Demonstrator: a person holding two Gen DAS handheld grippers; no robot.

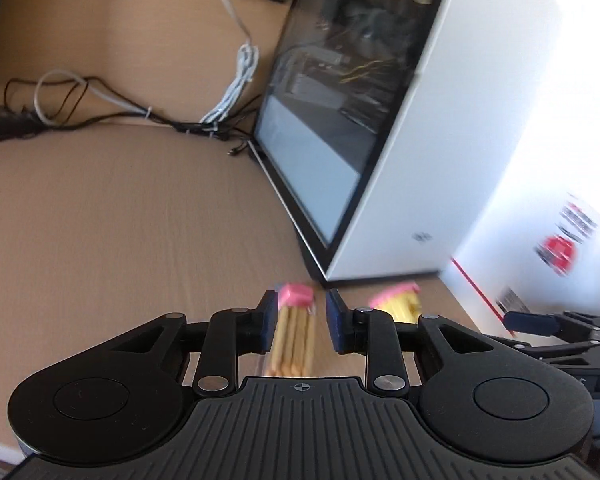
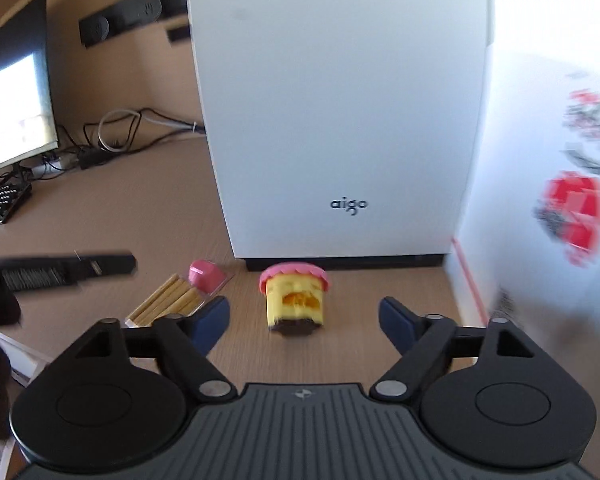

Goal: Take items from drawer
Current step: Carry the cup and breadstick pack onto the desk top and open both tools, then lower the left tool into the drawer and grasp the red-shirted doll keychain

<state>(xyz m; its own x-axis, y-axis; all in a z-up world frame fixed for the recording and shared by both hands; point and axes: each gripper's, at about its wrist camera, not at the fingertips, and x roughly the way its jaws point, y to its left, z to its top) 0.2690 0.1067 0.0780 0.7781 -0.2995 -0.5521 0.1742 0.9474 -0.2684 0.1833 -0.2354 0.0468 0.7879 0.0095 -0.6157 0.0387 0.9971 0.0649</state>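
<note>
In the left wrist view, the fingers [image 1: 269,322] of the left gripper [image 1: 300,320] stood narrowly apart around a packet of tan sticks with a pink cap [image 1: 294,328]; the left pad touched it, the right pad stood clear, so no firm grasp showed. A yellow toy cake [image 1: 398,300] lay just right, near the white computer case [image 1: 440,140].

In the right wrist view, the right gripper [image 2: 304,316] was spread wide (nothing between the pads), the cake just beyond on the wooden desk [image 2: 148,240].

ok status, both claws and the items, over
Left claw open, straddling stick pack on desk. Right claw open, yellow cup ahead, not gripped. White case close behind, nothing blocking.
</note>
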